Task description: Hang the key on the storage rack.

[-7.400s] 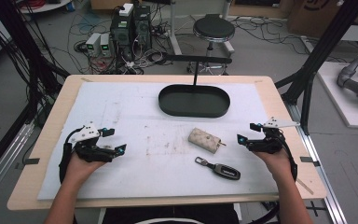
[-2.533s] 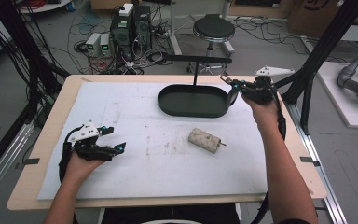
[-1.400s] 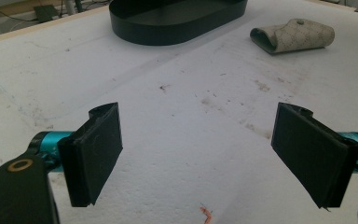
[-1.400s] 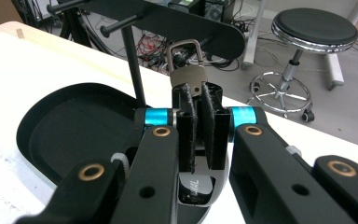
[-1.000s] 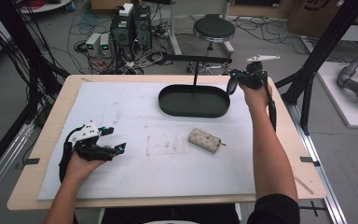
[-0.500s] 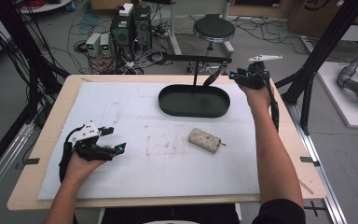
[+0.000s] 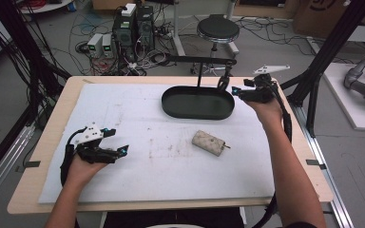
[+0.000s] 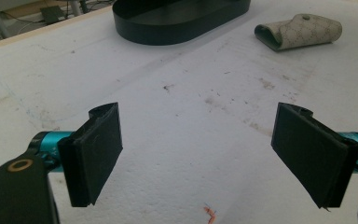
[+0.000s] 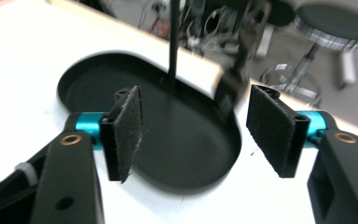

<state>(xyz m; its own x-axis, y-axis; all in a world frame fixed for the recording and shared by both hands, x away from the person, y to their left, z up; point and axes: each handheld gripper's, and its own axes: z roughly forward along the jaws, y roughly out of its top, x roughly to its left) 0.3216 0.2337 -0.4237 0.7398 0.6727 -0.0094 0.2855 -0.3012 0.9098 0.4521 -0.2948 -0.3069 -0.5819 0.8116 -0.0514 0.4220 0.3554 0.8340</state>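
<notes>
On the white mat, beige patterned pouch with snap, lying flat.

**Matt black, scuffed white, pale wood**

The oval tray is matt black, smooth, with a thin black upright rod. The white sheet covering the table looks like rough foam or paper, stained brown toward 6 o'clock of the tray. The table's edge is pale bare wood. The small pouch looks like patterned beige cloth or leather. The left gripper and right gripper have matt black pads, the right's fuzzy, on glossy teal metal fittings.
</notes>
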